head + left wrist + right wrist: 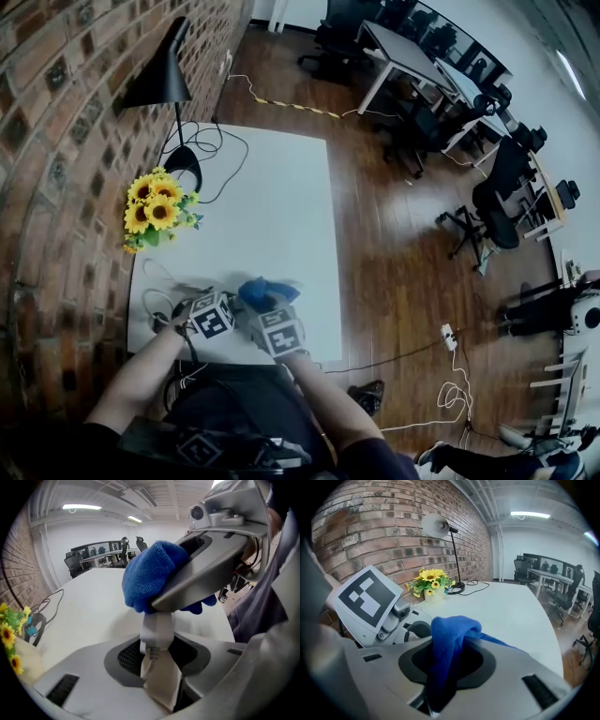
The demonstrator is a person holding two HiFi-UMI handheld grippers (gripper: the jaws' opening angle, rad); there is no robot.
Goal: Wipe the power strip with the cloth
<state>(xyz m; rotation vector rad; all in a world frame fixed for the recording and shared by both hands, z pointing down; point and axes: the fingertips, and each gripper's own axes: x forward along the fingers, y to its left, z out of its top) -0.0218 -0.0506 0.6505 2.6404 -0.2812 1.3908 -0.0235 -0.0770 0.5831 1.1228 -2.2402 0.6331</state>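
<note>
Starting at the near edge of the surface (272,187), the left gripper (157,656) has its jaws partly closed on the cord end of the white power strip (157,627), with the cable's sleeve trailing back between them. The strip is lifted clear of the surface, and its long axis runs straight away from this gripper along the line it points. How far the strip reaches cannot be told, because its farther part is covered.

Covering it is the blue cloth (150,576), bunched into a thick wad and pressed against the strip just beyond the left jaws. The right gripper (445,667) carries that cloth, its jaws drawn in narrowly on the fold, and comes in across the strip from the right side. In the head view both grippers sit just beside each other.

Judging by this, the right gripper is the working one, and its stroke should follow the strip's length, away from the held end.

Farther off, sunflowers (155,211) and a black lamp (164,80) stand by the brick wall.
</note>
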